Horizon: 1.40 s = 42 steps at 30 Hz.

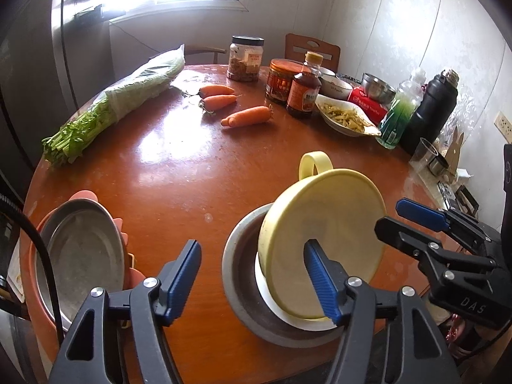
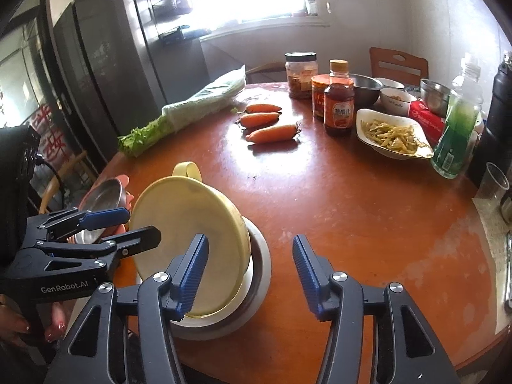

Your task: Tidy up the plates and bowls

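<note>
A yellow handled bowl (image 1: pixel 323 240) leans tilted, bottom up, in a stack of a white dish (image 1: pixel 272 300) and a steel bowl (image 1: pixel 243 297) at the near table edge. My left gripper (image 1: pixel 252 275) is open, its right finger in front of the yellow bowl. My right gripper (image 1: pixel 393 214) is open just right of the bowl. In the right wrist view the yellow bowl (image 2: pixel 188 243) sits behind my right gripper's (image 2: pixel 249 275) left finger; the left gripper (image 2: pixel 140 224) is open at its left. A steel plate (image 1: pixel 83 256) lies in an orange dish (image 1: pixel 35 249) at left.
On the round wooden table (image 2: pixel 352 208): three carrots (image 2: pixel 272 132), bagged celery (image 1: pixel 105 108), jars and a sauce bottle (image 2: pixel 338 102), a plate of food (image 2: pixel 390 134), bowls, a green bottle (image 2: pixel 457 134), a black flask (image 1: pixel 428 112), and a cup (image 2: pixel 492 185).
</note>
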### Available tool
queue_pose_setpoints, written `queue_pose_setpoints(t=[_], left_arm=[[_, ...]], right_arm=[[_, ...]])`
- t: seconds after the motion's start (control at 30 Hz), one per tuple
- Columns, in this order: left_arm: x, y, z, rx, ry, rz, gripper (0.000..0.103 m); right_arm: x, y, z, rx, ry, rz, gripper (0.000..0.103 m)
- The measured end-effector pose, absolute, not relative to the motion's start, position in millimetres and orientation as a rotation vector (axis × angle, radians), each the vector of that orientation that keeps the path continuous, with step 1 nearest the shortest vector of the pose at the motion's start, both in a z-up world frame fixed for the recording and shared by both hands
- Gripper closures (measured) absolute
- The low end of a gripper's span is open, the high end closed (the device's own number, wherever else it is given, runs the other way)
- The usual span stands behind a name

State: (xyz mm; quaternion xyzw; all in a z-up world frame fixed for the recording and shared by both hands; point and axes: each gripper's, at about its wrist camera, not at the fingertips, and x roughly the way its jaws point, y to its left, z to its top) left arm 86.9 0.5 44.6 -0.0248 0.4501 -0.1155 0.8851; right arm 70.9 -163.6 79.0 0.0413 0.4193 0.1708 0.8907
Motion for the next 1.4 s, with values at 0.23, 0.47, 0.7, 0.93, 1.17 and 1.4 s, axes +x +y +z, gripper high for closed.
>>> queue_pose_setpoints(t=[0.23, 0.47, 0.7, 0.93, 1.17, 1.4], left_arm=[[80, 9, 39, -0.067, 0.945, -0.242, 0.027], [80, 17, 24, -0.103, 0.972, -0.23, 0.025], [80, 16, 16, -0.099, 0.988, -0.228, 0.024], [83, 13, 8, -0.084, 0.996, -0.225, 0.02], [92, 13, -4, -0.105, 1.034, -0.234, 0.018], [96, 6, -11, -0.095, 1.054, -0.248, 0.018]], right_arm=[[67, -166, 76, 0.111, 0.89, 0.369, 0.037], [66, -169, 52, 0.166, 0.95, 0.377, 0.036], [66, -168, 45, 0.171, 0.961, 0.37, 0.035], [69, -163, 34, 0.162, 0.978, 0.374, 0.034], [73, -162, 26, 0.187, 1.004, 0.375, 0.034], [77, -161, 20, 0.228, 1.027, 0.395, 0.034]])
